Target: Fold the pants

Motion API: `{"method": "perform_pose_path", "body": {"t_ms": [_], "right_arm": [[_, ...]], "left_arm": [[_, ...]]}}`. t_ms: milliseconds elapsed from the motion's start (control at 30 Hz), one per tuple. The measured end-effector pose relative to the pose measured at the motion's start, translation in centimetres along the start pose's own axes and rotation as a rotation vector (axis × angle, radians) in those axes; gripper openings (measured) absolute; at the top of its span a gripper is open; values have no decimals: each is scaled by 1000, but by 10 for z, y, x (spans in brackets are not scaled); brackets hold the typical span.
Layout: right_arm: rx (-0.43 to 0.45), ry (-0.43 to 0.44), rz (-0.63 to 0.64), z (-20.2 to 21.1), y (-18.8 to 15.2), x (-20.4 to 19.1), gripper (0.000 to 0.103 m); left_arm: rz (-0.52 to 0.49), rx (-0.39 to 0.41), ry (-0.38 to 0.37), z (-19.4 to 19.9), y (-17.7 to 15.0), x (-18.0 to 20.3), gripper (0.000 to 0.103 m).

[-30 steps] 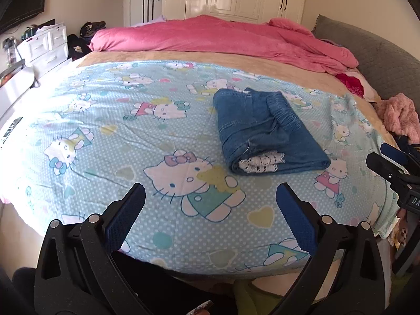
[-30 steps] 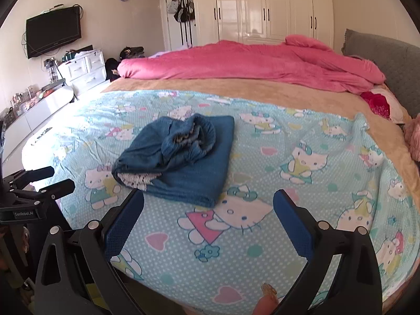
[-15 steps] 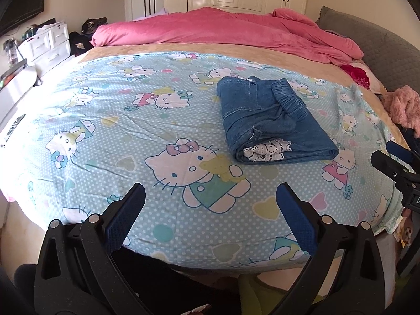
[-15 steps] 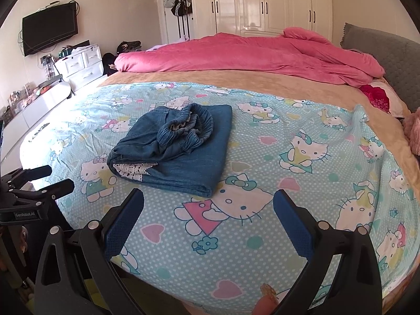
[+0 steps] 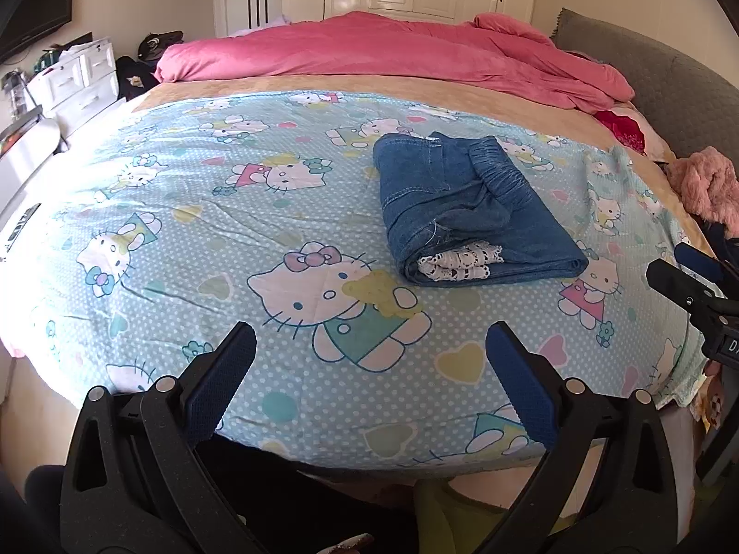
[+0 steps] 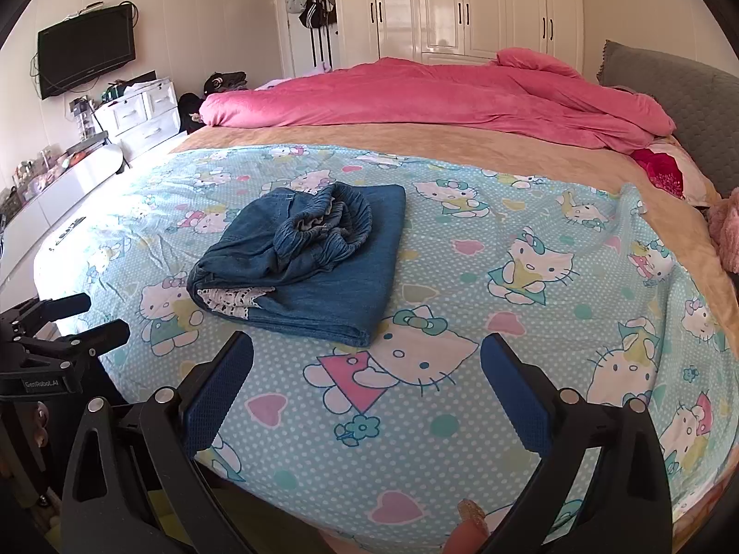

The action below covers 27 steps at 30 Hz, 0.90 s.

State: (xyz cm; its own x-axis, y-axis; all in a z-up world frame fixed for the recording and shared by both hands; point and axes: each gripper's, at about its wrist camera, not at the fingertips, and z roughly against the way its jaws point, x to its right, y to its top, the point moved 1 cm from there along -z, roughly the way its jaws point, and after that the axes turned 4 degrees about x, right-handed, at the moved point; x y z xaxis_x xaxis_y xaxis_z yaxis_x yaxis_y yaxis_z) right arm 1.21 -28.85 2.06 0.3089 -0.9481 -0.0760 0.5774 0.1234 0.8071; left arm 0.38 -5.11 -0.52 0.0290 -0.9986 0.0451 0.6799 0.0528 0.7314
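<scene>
We see a bed [image 5: 152, 240] that fills most of both views, covered by a light blue sheet [image 6: 531, 323] printed with cartoon cats and hearts. A pink duvet [image 6: 439, 97] lies bunched along the far side of the bed, with a tan blanket [image 6: 369, 143] showing between it and the sheet. A grey headboard [image 5: 665, 87] stands at the right. White wardrobes [image 6: 462, 4] line the far wall, and a television [image 6: 85, 60] hangs on the left wall above white drawers [image 6: 138, 115].

The pants [image 5: 466, 212], blue denim, lie folded into a compact bundle on the sheet, toward the near half of the bed. The elastic waistband [image 6: 332, 226] sits bunched on top of the bundle. A white lace trim [image 5: 457, 262] shows at the near end of the fold.

We hold the left gripper [image 5: 369, 369] above the near edge of the bed, its fingers spread wide and released, clear of the pants. We hold the right gripper [image 6: 367, 378] likewise, fingers spread and empty, with the pants just beyond the left finger [image 6: 217, 388]. Each gripper appears at the side edge of the other's view.
</scene>
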Motion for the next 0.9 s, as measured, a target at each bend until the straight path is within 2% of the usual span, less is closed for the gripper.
{"method": "perform_pose_path", "body": {"t_ms": [900], "right_arm": [[0, -7, 5, 2, -2, -2, 98]], "left_arm": [[25, -15, 3, -2, -2, -7, 94]]}}
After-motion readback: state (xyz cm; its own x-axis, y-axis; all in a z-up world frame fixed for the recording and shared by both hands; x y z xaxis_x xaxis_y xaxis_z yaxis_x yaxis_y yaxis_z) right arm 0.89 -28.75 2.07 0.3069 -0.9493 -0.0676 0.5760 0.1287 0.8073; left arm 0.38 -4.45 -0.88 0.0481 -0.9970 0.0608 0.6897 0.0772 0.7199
